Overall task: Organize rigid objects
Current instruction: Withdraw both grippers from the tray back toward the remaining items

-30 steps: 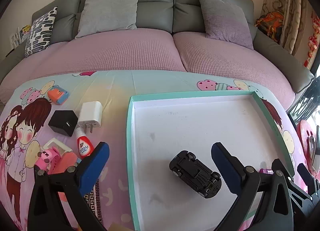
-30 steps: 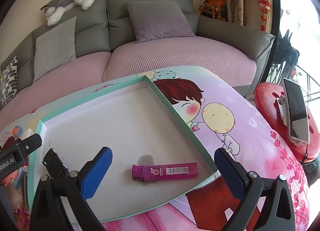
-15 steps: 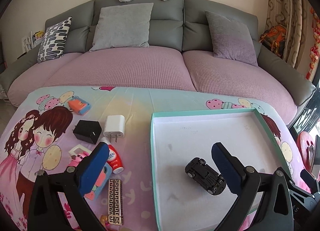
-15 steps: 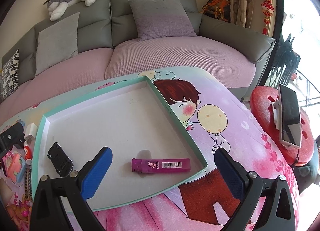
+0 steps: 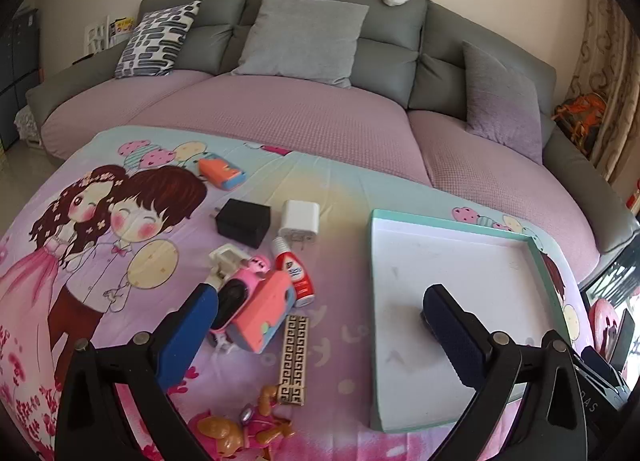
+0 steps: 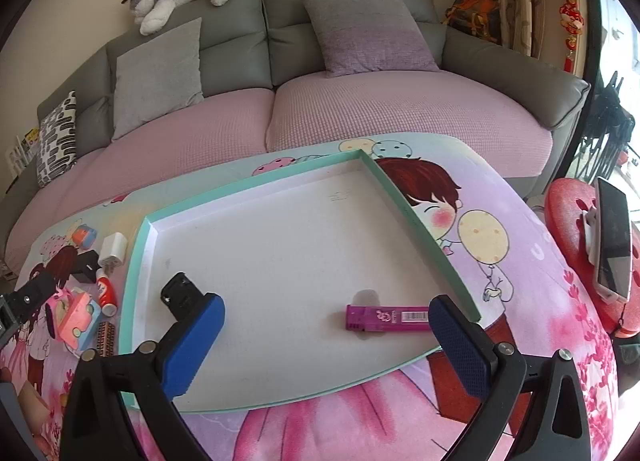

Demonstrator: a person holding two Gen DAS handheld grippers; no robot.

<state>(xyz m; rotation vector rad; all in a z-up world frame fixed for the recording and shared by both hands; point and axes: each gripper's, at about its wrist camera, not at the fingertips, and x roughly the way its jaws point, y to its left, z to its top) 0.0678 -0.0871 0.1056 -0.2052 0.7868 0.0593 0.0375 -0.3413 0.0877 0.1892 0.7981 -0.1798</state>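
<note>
Left gripper (image 5: 320, 325) swung left off the tray (image 5: 452, 221), jaws wide, empty, pink toy (image 5: 262, 313) at ten o'clock, right gripper (image 6: 326, 327) wide, purple lighter (image 6: 386, 317) between its fingers.

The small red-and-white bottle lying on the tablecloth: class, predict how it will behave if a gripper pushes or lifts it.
The small red-and-white bottle lies on its side and looks round-bodied, so a sideways push would probably roll it. Its glossy plastic may slip between pads. It looks light, and the pink toy camera alongside leaves little room.
</note>
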